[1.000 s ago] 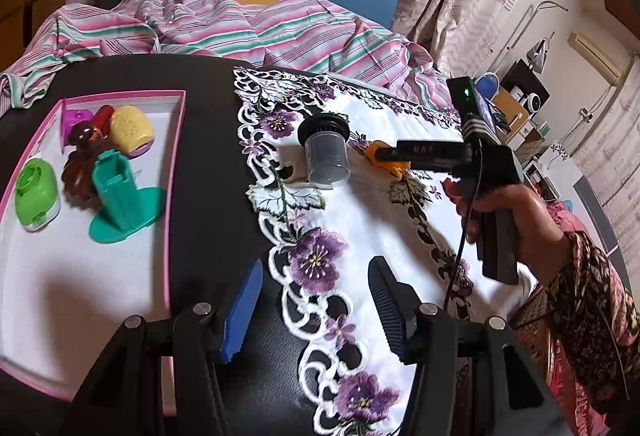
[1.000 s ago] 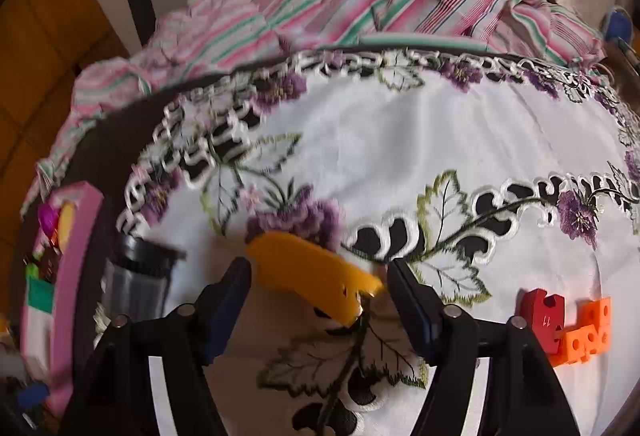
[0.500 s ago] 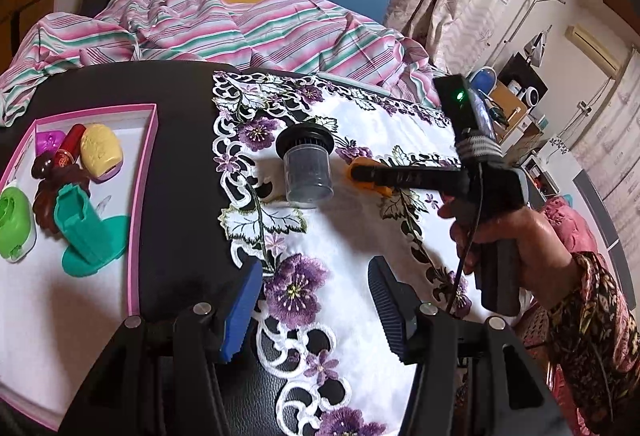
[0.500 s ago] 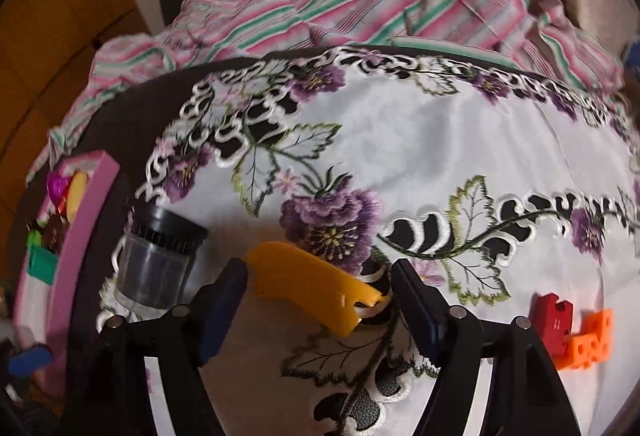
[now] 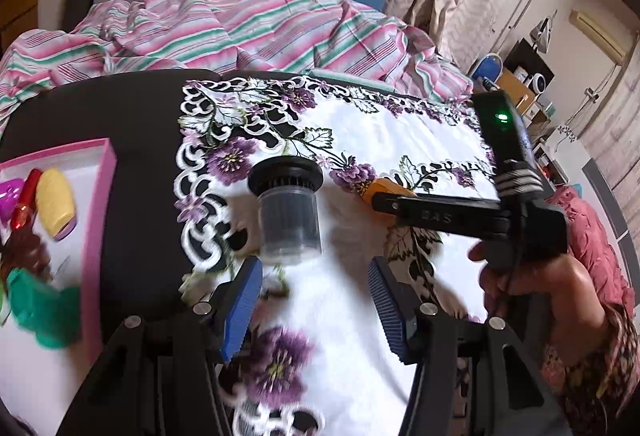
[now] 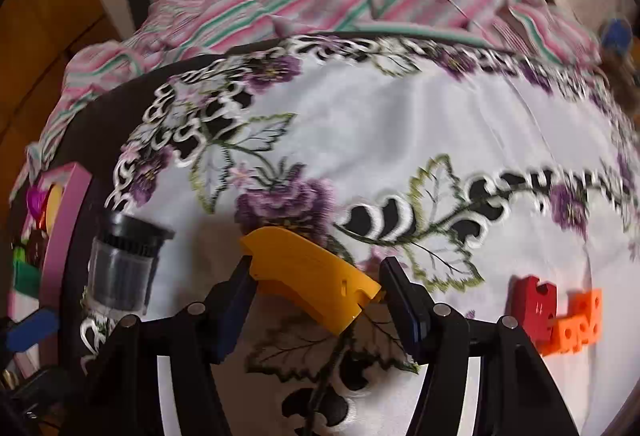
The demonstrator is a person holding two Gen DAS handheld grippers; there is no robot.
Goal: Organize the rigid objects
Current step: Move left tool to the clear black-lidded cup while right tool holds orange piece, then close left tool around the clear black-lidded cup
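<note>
A clear jar with a black ribbed cap [image 5: 288,212] lies on the white embroidered cloth [image 5: 400,140], just beyond my left gripper [image 5: 312,296]. That gripper is open, with nothing between its blue pads. A curved yellow plastic piece [image 6: 308,268] lies across my right gripper [image 6: 316,270]. Its jaws are closing, and both pads touch the piece's ends. In the left wrist view the right gripper's black finger [image 5: 432,212] covers most of the yellow piece [image 5: 384,190]. The jar [image 6: 124,268] stands to the left of the right gripper.
A pink-rimmed tray [image 5: 100,196] at the left holds a yellow oval [image 5: 56,208], a green piece [image 5: 40,312] and other small toys. A red block [image 6: 534,300] and an orange block [image 6: 576,328] lie at the right. A striped sheet [image 5: 248,32] is heaped behind the table.
My left gripper has moved right, away from the tray and up to the jar. The right gripper's jaws have narrowed until they touch the yellow piece.
</note>
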